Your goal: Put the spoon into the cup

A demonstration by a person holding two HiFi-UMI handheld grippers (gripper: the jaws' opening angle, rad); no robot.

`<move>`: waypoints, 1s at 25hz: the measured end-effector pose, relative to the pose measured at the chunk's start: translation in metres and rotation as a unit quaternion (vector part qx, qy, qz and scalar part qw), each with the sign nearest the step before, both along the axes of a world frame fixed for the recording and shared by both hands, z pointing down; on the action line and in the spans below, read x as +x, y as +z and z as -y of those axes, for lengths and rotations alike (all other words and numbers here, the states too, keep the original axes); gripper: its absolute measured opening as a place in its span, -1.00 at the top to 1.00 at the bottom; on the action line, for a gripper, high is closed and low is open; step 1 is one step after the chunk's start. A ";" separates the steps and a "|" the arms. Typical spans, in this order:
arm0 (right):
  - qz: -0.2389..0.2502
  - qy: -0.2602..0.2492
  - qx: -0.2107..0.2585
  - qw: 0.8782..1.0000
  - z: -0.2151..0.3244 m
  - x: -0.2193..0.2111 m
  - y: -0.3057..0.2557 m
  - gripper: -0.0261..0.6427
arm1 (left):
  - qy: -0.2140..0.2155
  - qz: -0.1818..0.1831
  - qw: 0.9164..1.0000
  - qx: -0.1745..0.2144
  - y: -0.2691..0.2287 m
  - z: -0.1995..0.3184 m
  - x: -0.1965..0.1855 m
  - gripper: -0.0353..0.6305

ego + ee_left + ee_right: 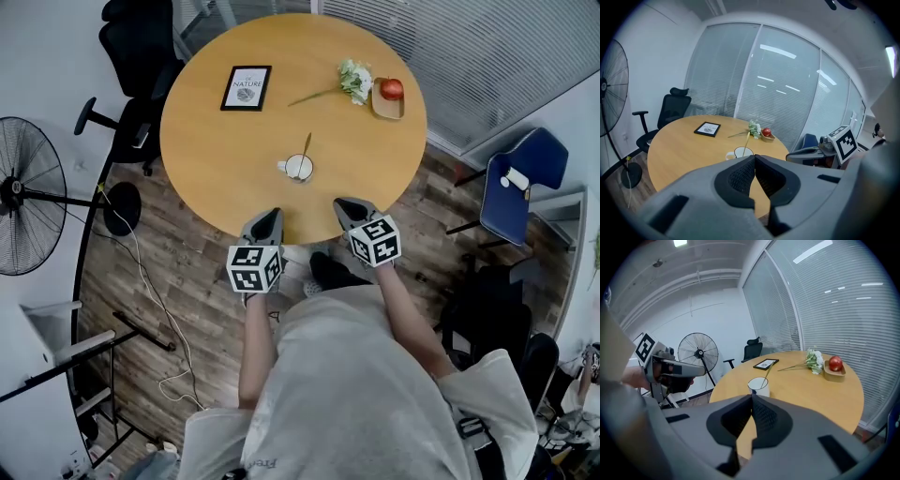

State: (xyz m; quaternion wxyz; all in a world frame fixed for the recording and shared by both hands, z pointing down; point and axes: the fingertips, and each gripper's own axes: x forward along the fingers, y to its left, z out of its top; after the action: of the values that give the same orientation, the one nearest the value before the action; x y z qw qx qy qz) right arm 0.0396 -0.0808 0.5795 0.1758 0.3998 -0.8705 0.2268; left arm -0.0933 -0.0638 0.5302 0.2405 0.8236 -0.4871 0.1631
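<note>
A white cup (pixel 299 168) stands near the front middle of the round wooden table (pixel 216 131). A wooden spoon (pixel 306 150) stands in it, its handle leaning away from me. The cup (pixel 742 152) and spoon (pixel 747 138) show beyond the left jaws, and the cup (pixel 759 384) with the spoon (pixel 765 372) beyond the right jaws. My left gripper (pixel 271 219) hangs at the table's near edge, shut and holding nothing. My right gripper (pixel 348 208) is beside it, also shut and holding nothing. Both are well short of the cup.
A framed picture (pixel 247 87) lies at the table's far left. A white flower (pixel 352 81) and a small tray with a red apple (pixel 391 90) lie at the far right. A black office chair (pixel 136 56), a standing fan (pixel 23 192) and a blue chair (pixel 521 183) surround the table.
</note>
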 end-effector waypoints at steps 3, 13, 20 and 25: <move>0.000 -0.003 0.000 1.000 0.000 -0.003 -0.001 0.93 | -0.003 0.000 1.000 0.001 -0.001 -0.001 -0.004 0.87; -0.003 0.000 0.004 1.000 -0.003 -0.001 -0.003 0.93 | 0.000 0.001 1.000 0.000 -0.001 -0.005 -0.003 0.87; -0.002 0.000 0.007 1.000 -0.003 -0.003 -0.005 0.93 | 0.002 0.003 1.000 -0.001 -0.002 -0.005 -0.004 0.87; -0.001 -0.001 0.006 1.000 -0.004 -0.003 -0.005 0.93 | 0.002 0.004 1.000 -0.003 -0.001 -0.005 -0.003 0.87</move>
State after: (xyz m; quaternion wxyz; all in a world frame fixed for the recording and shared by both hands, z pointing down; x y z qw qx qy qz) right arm 0.0361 -0.0772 0.5747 0.1747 0.4003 -0.8720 0.2211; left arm -0.0966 -0.0587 0.5296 0.2406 0.8231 -0.4859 0.1686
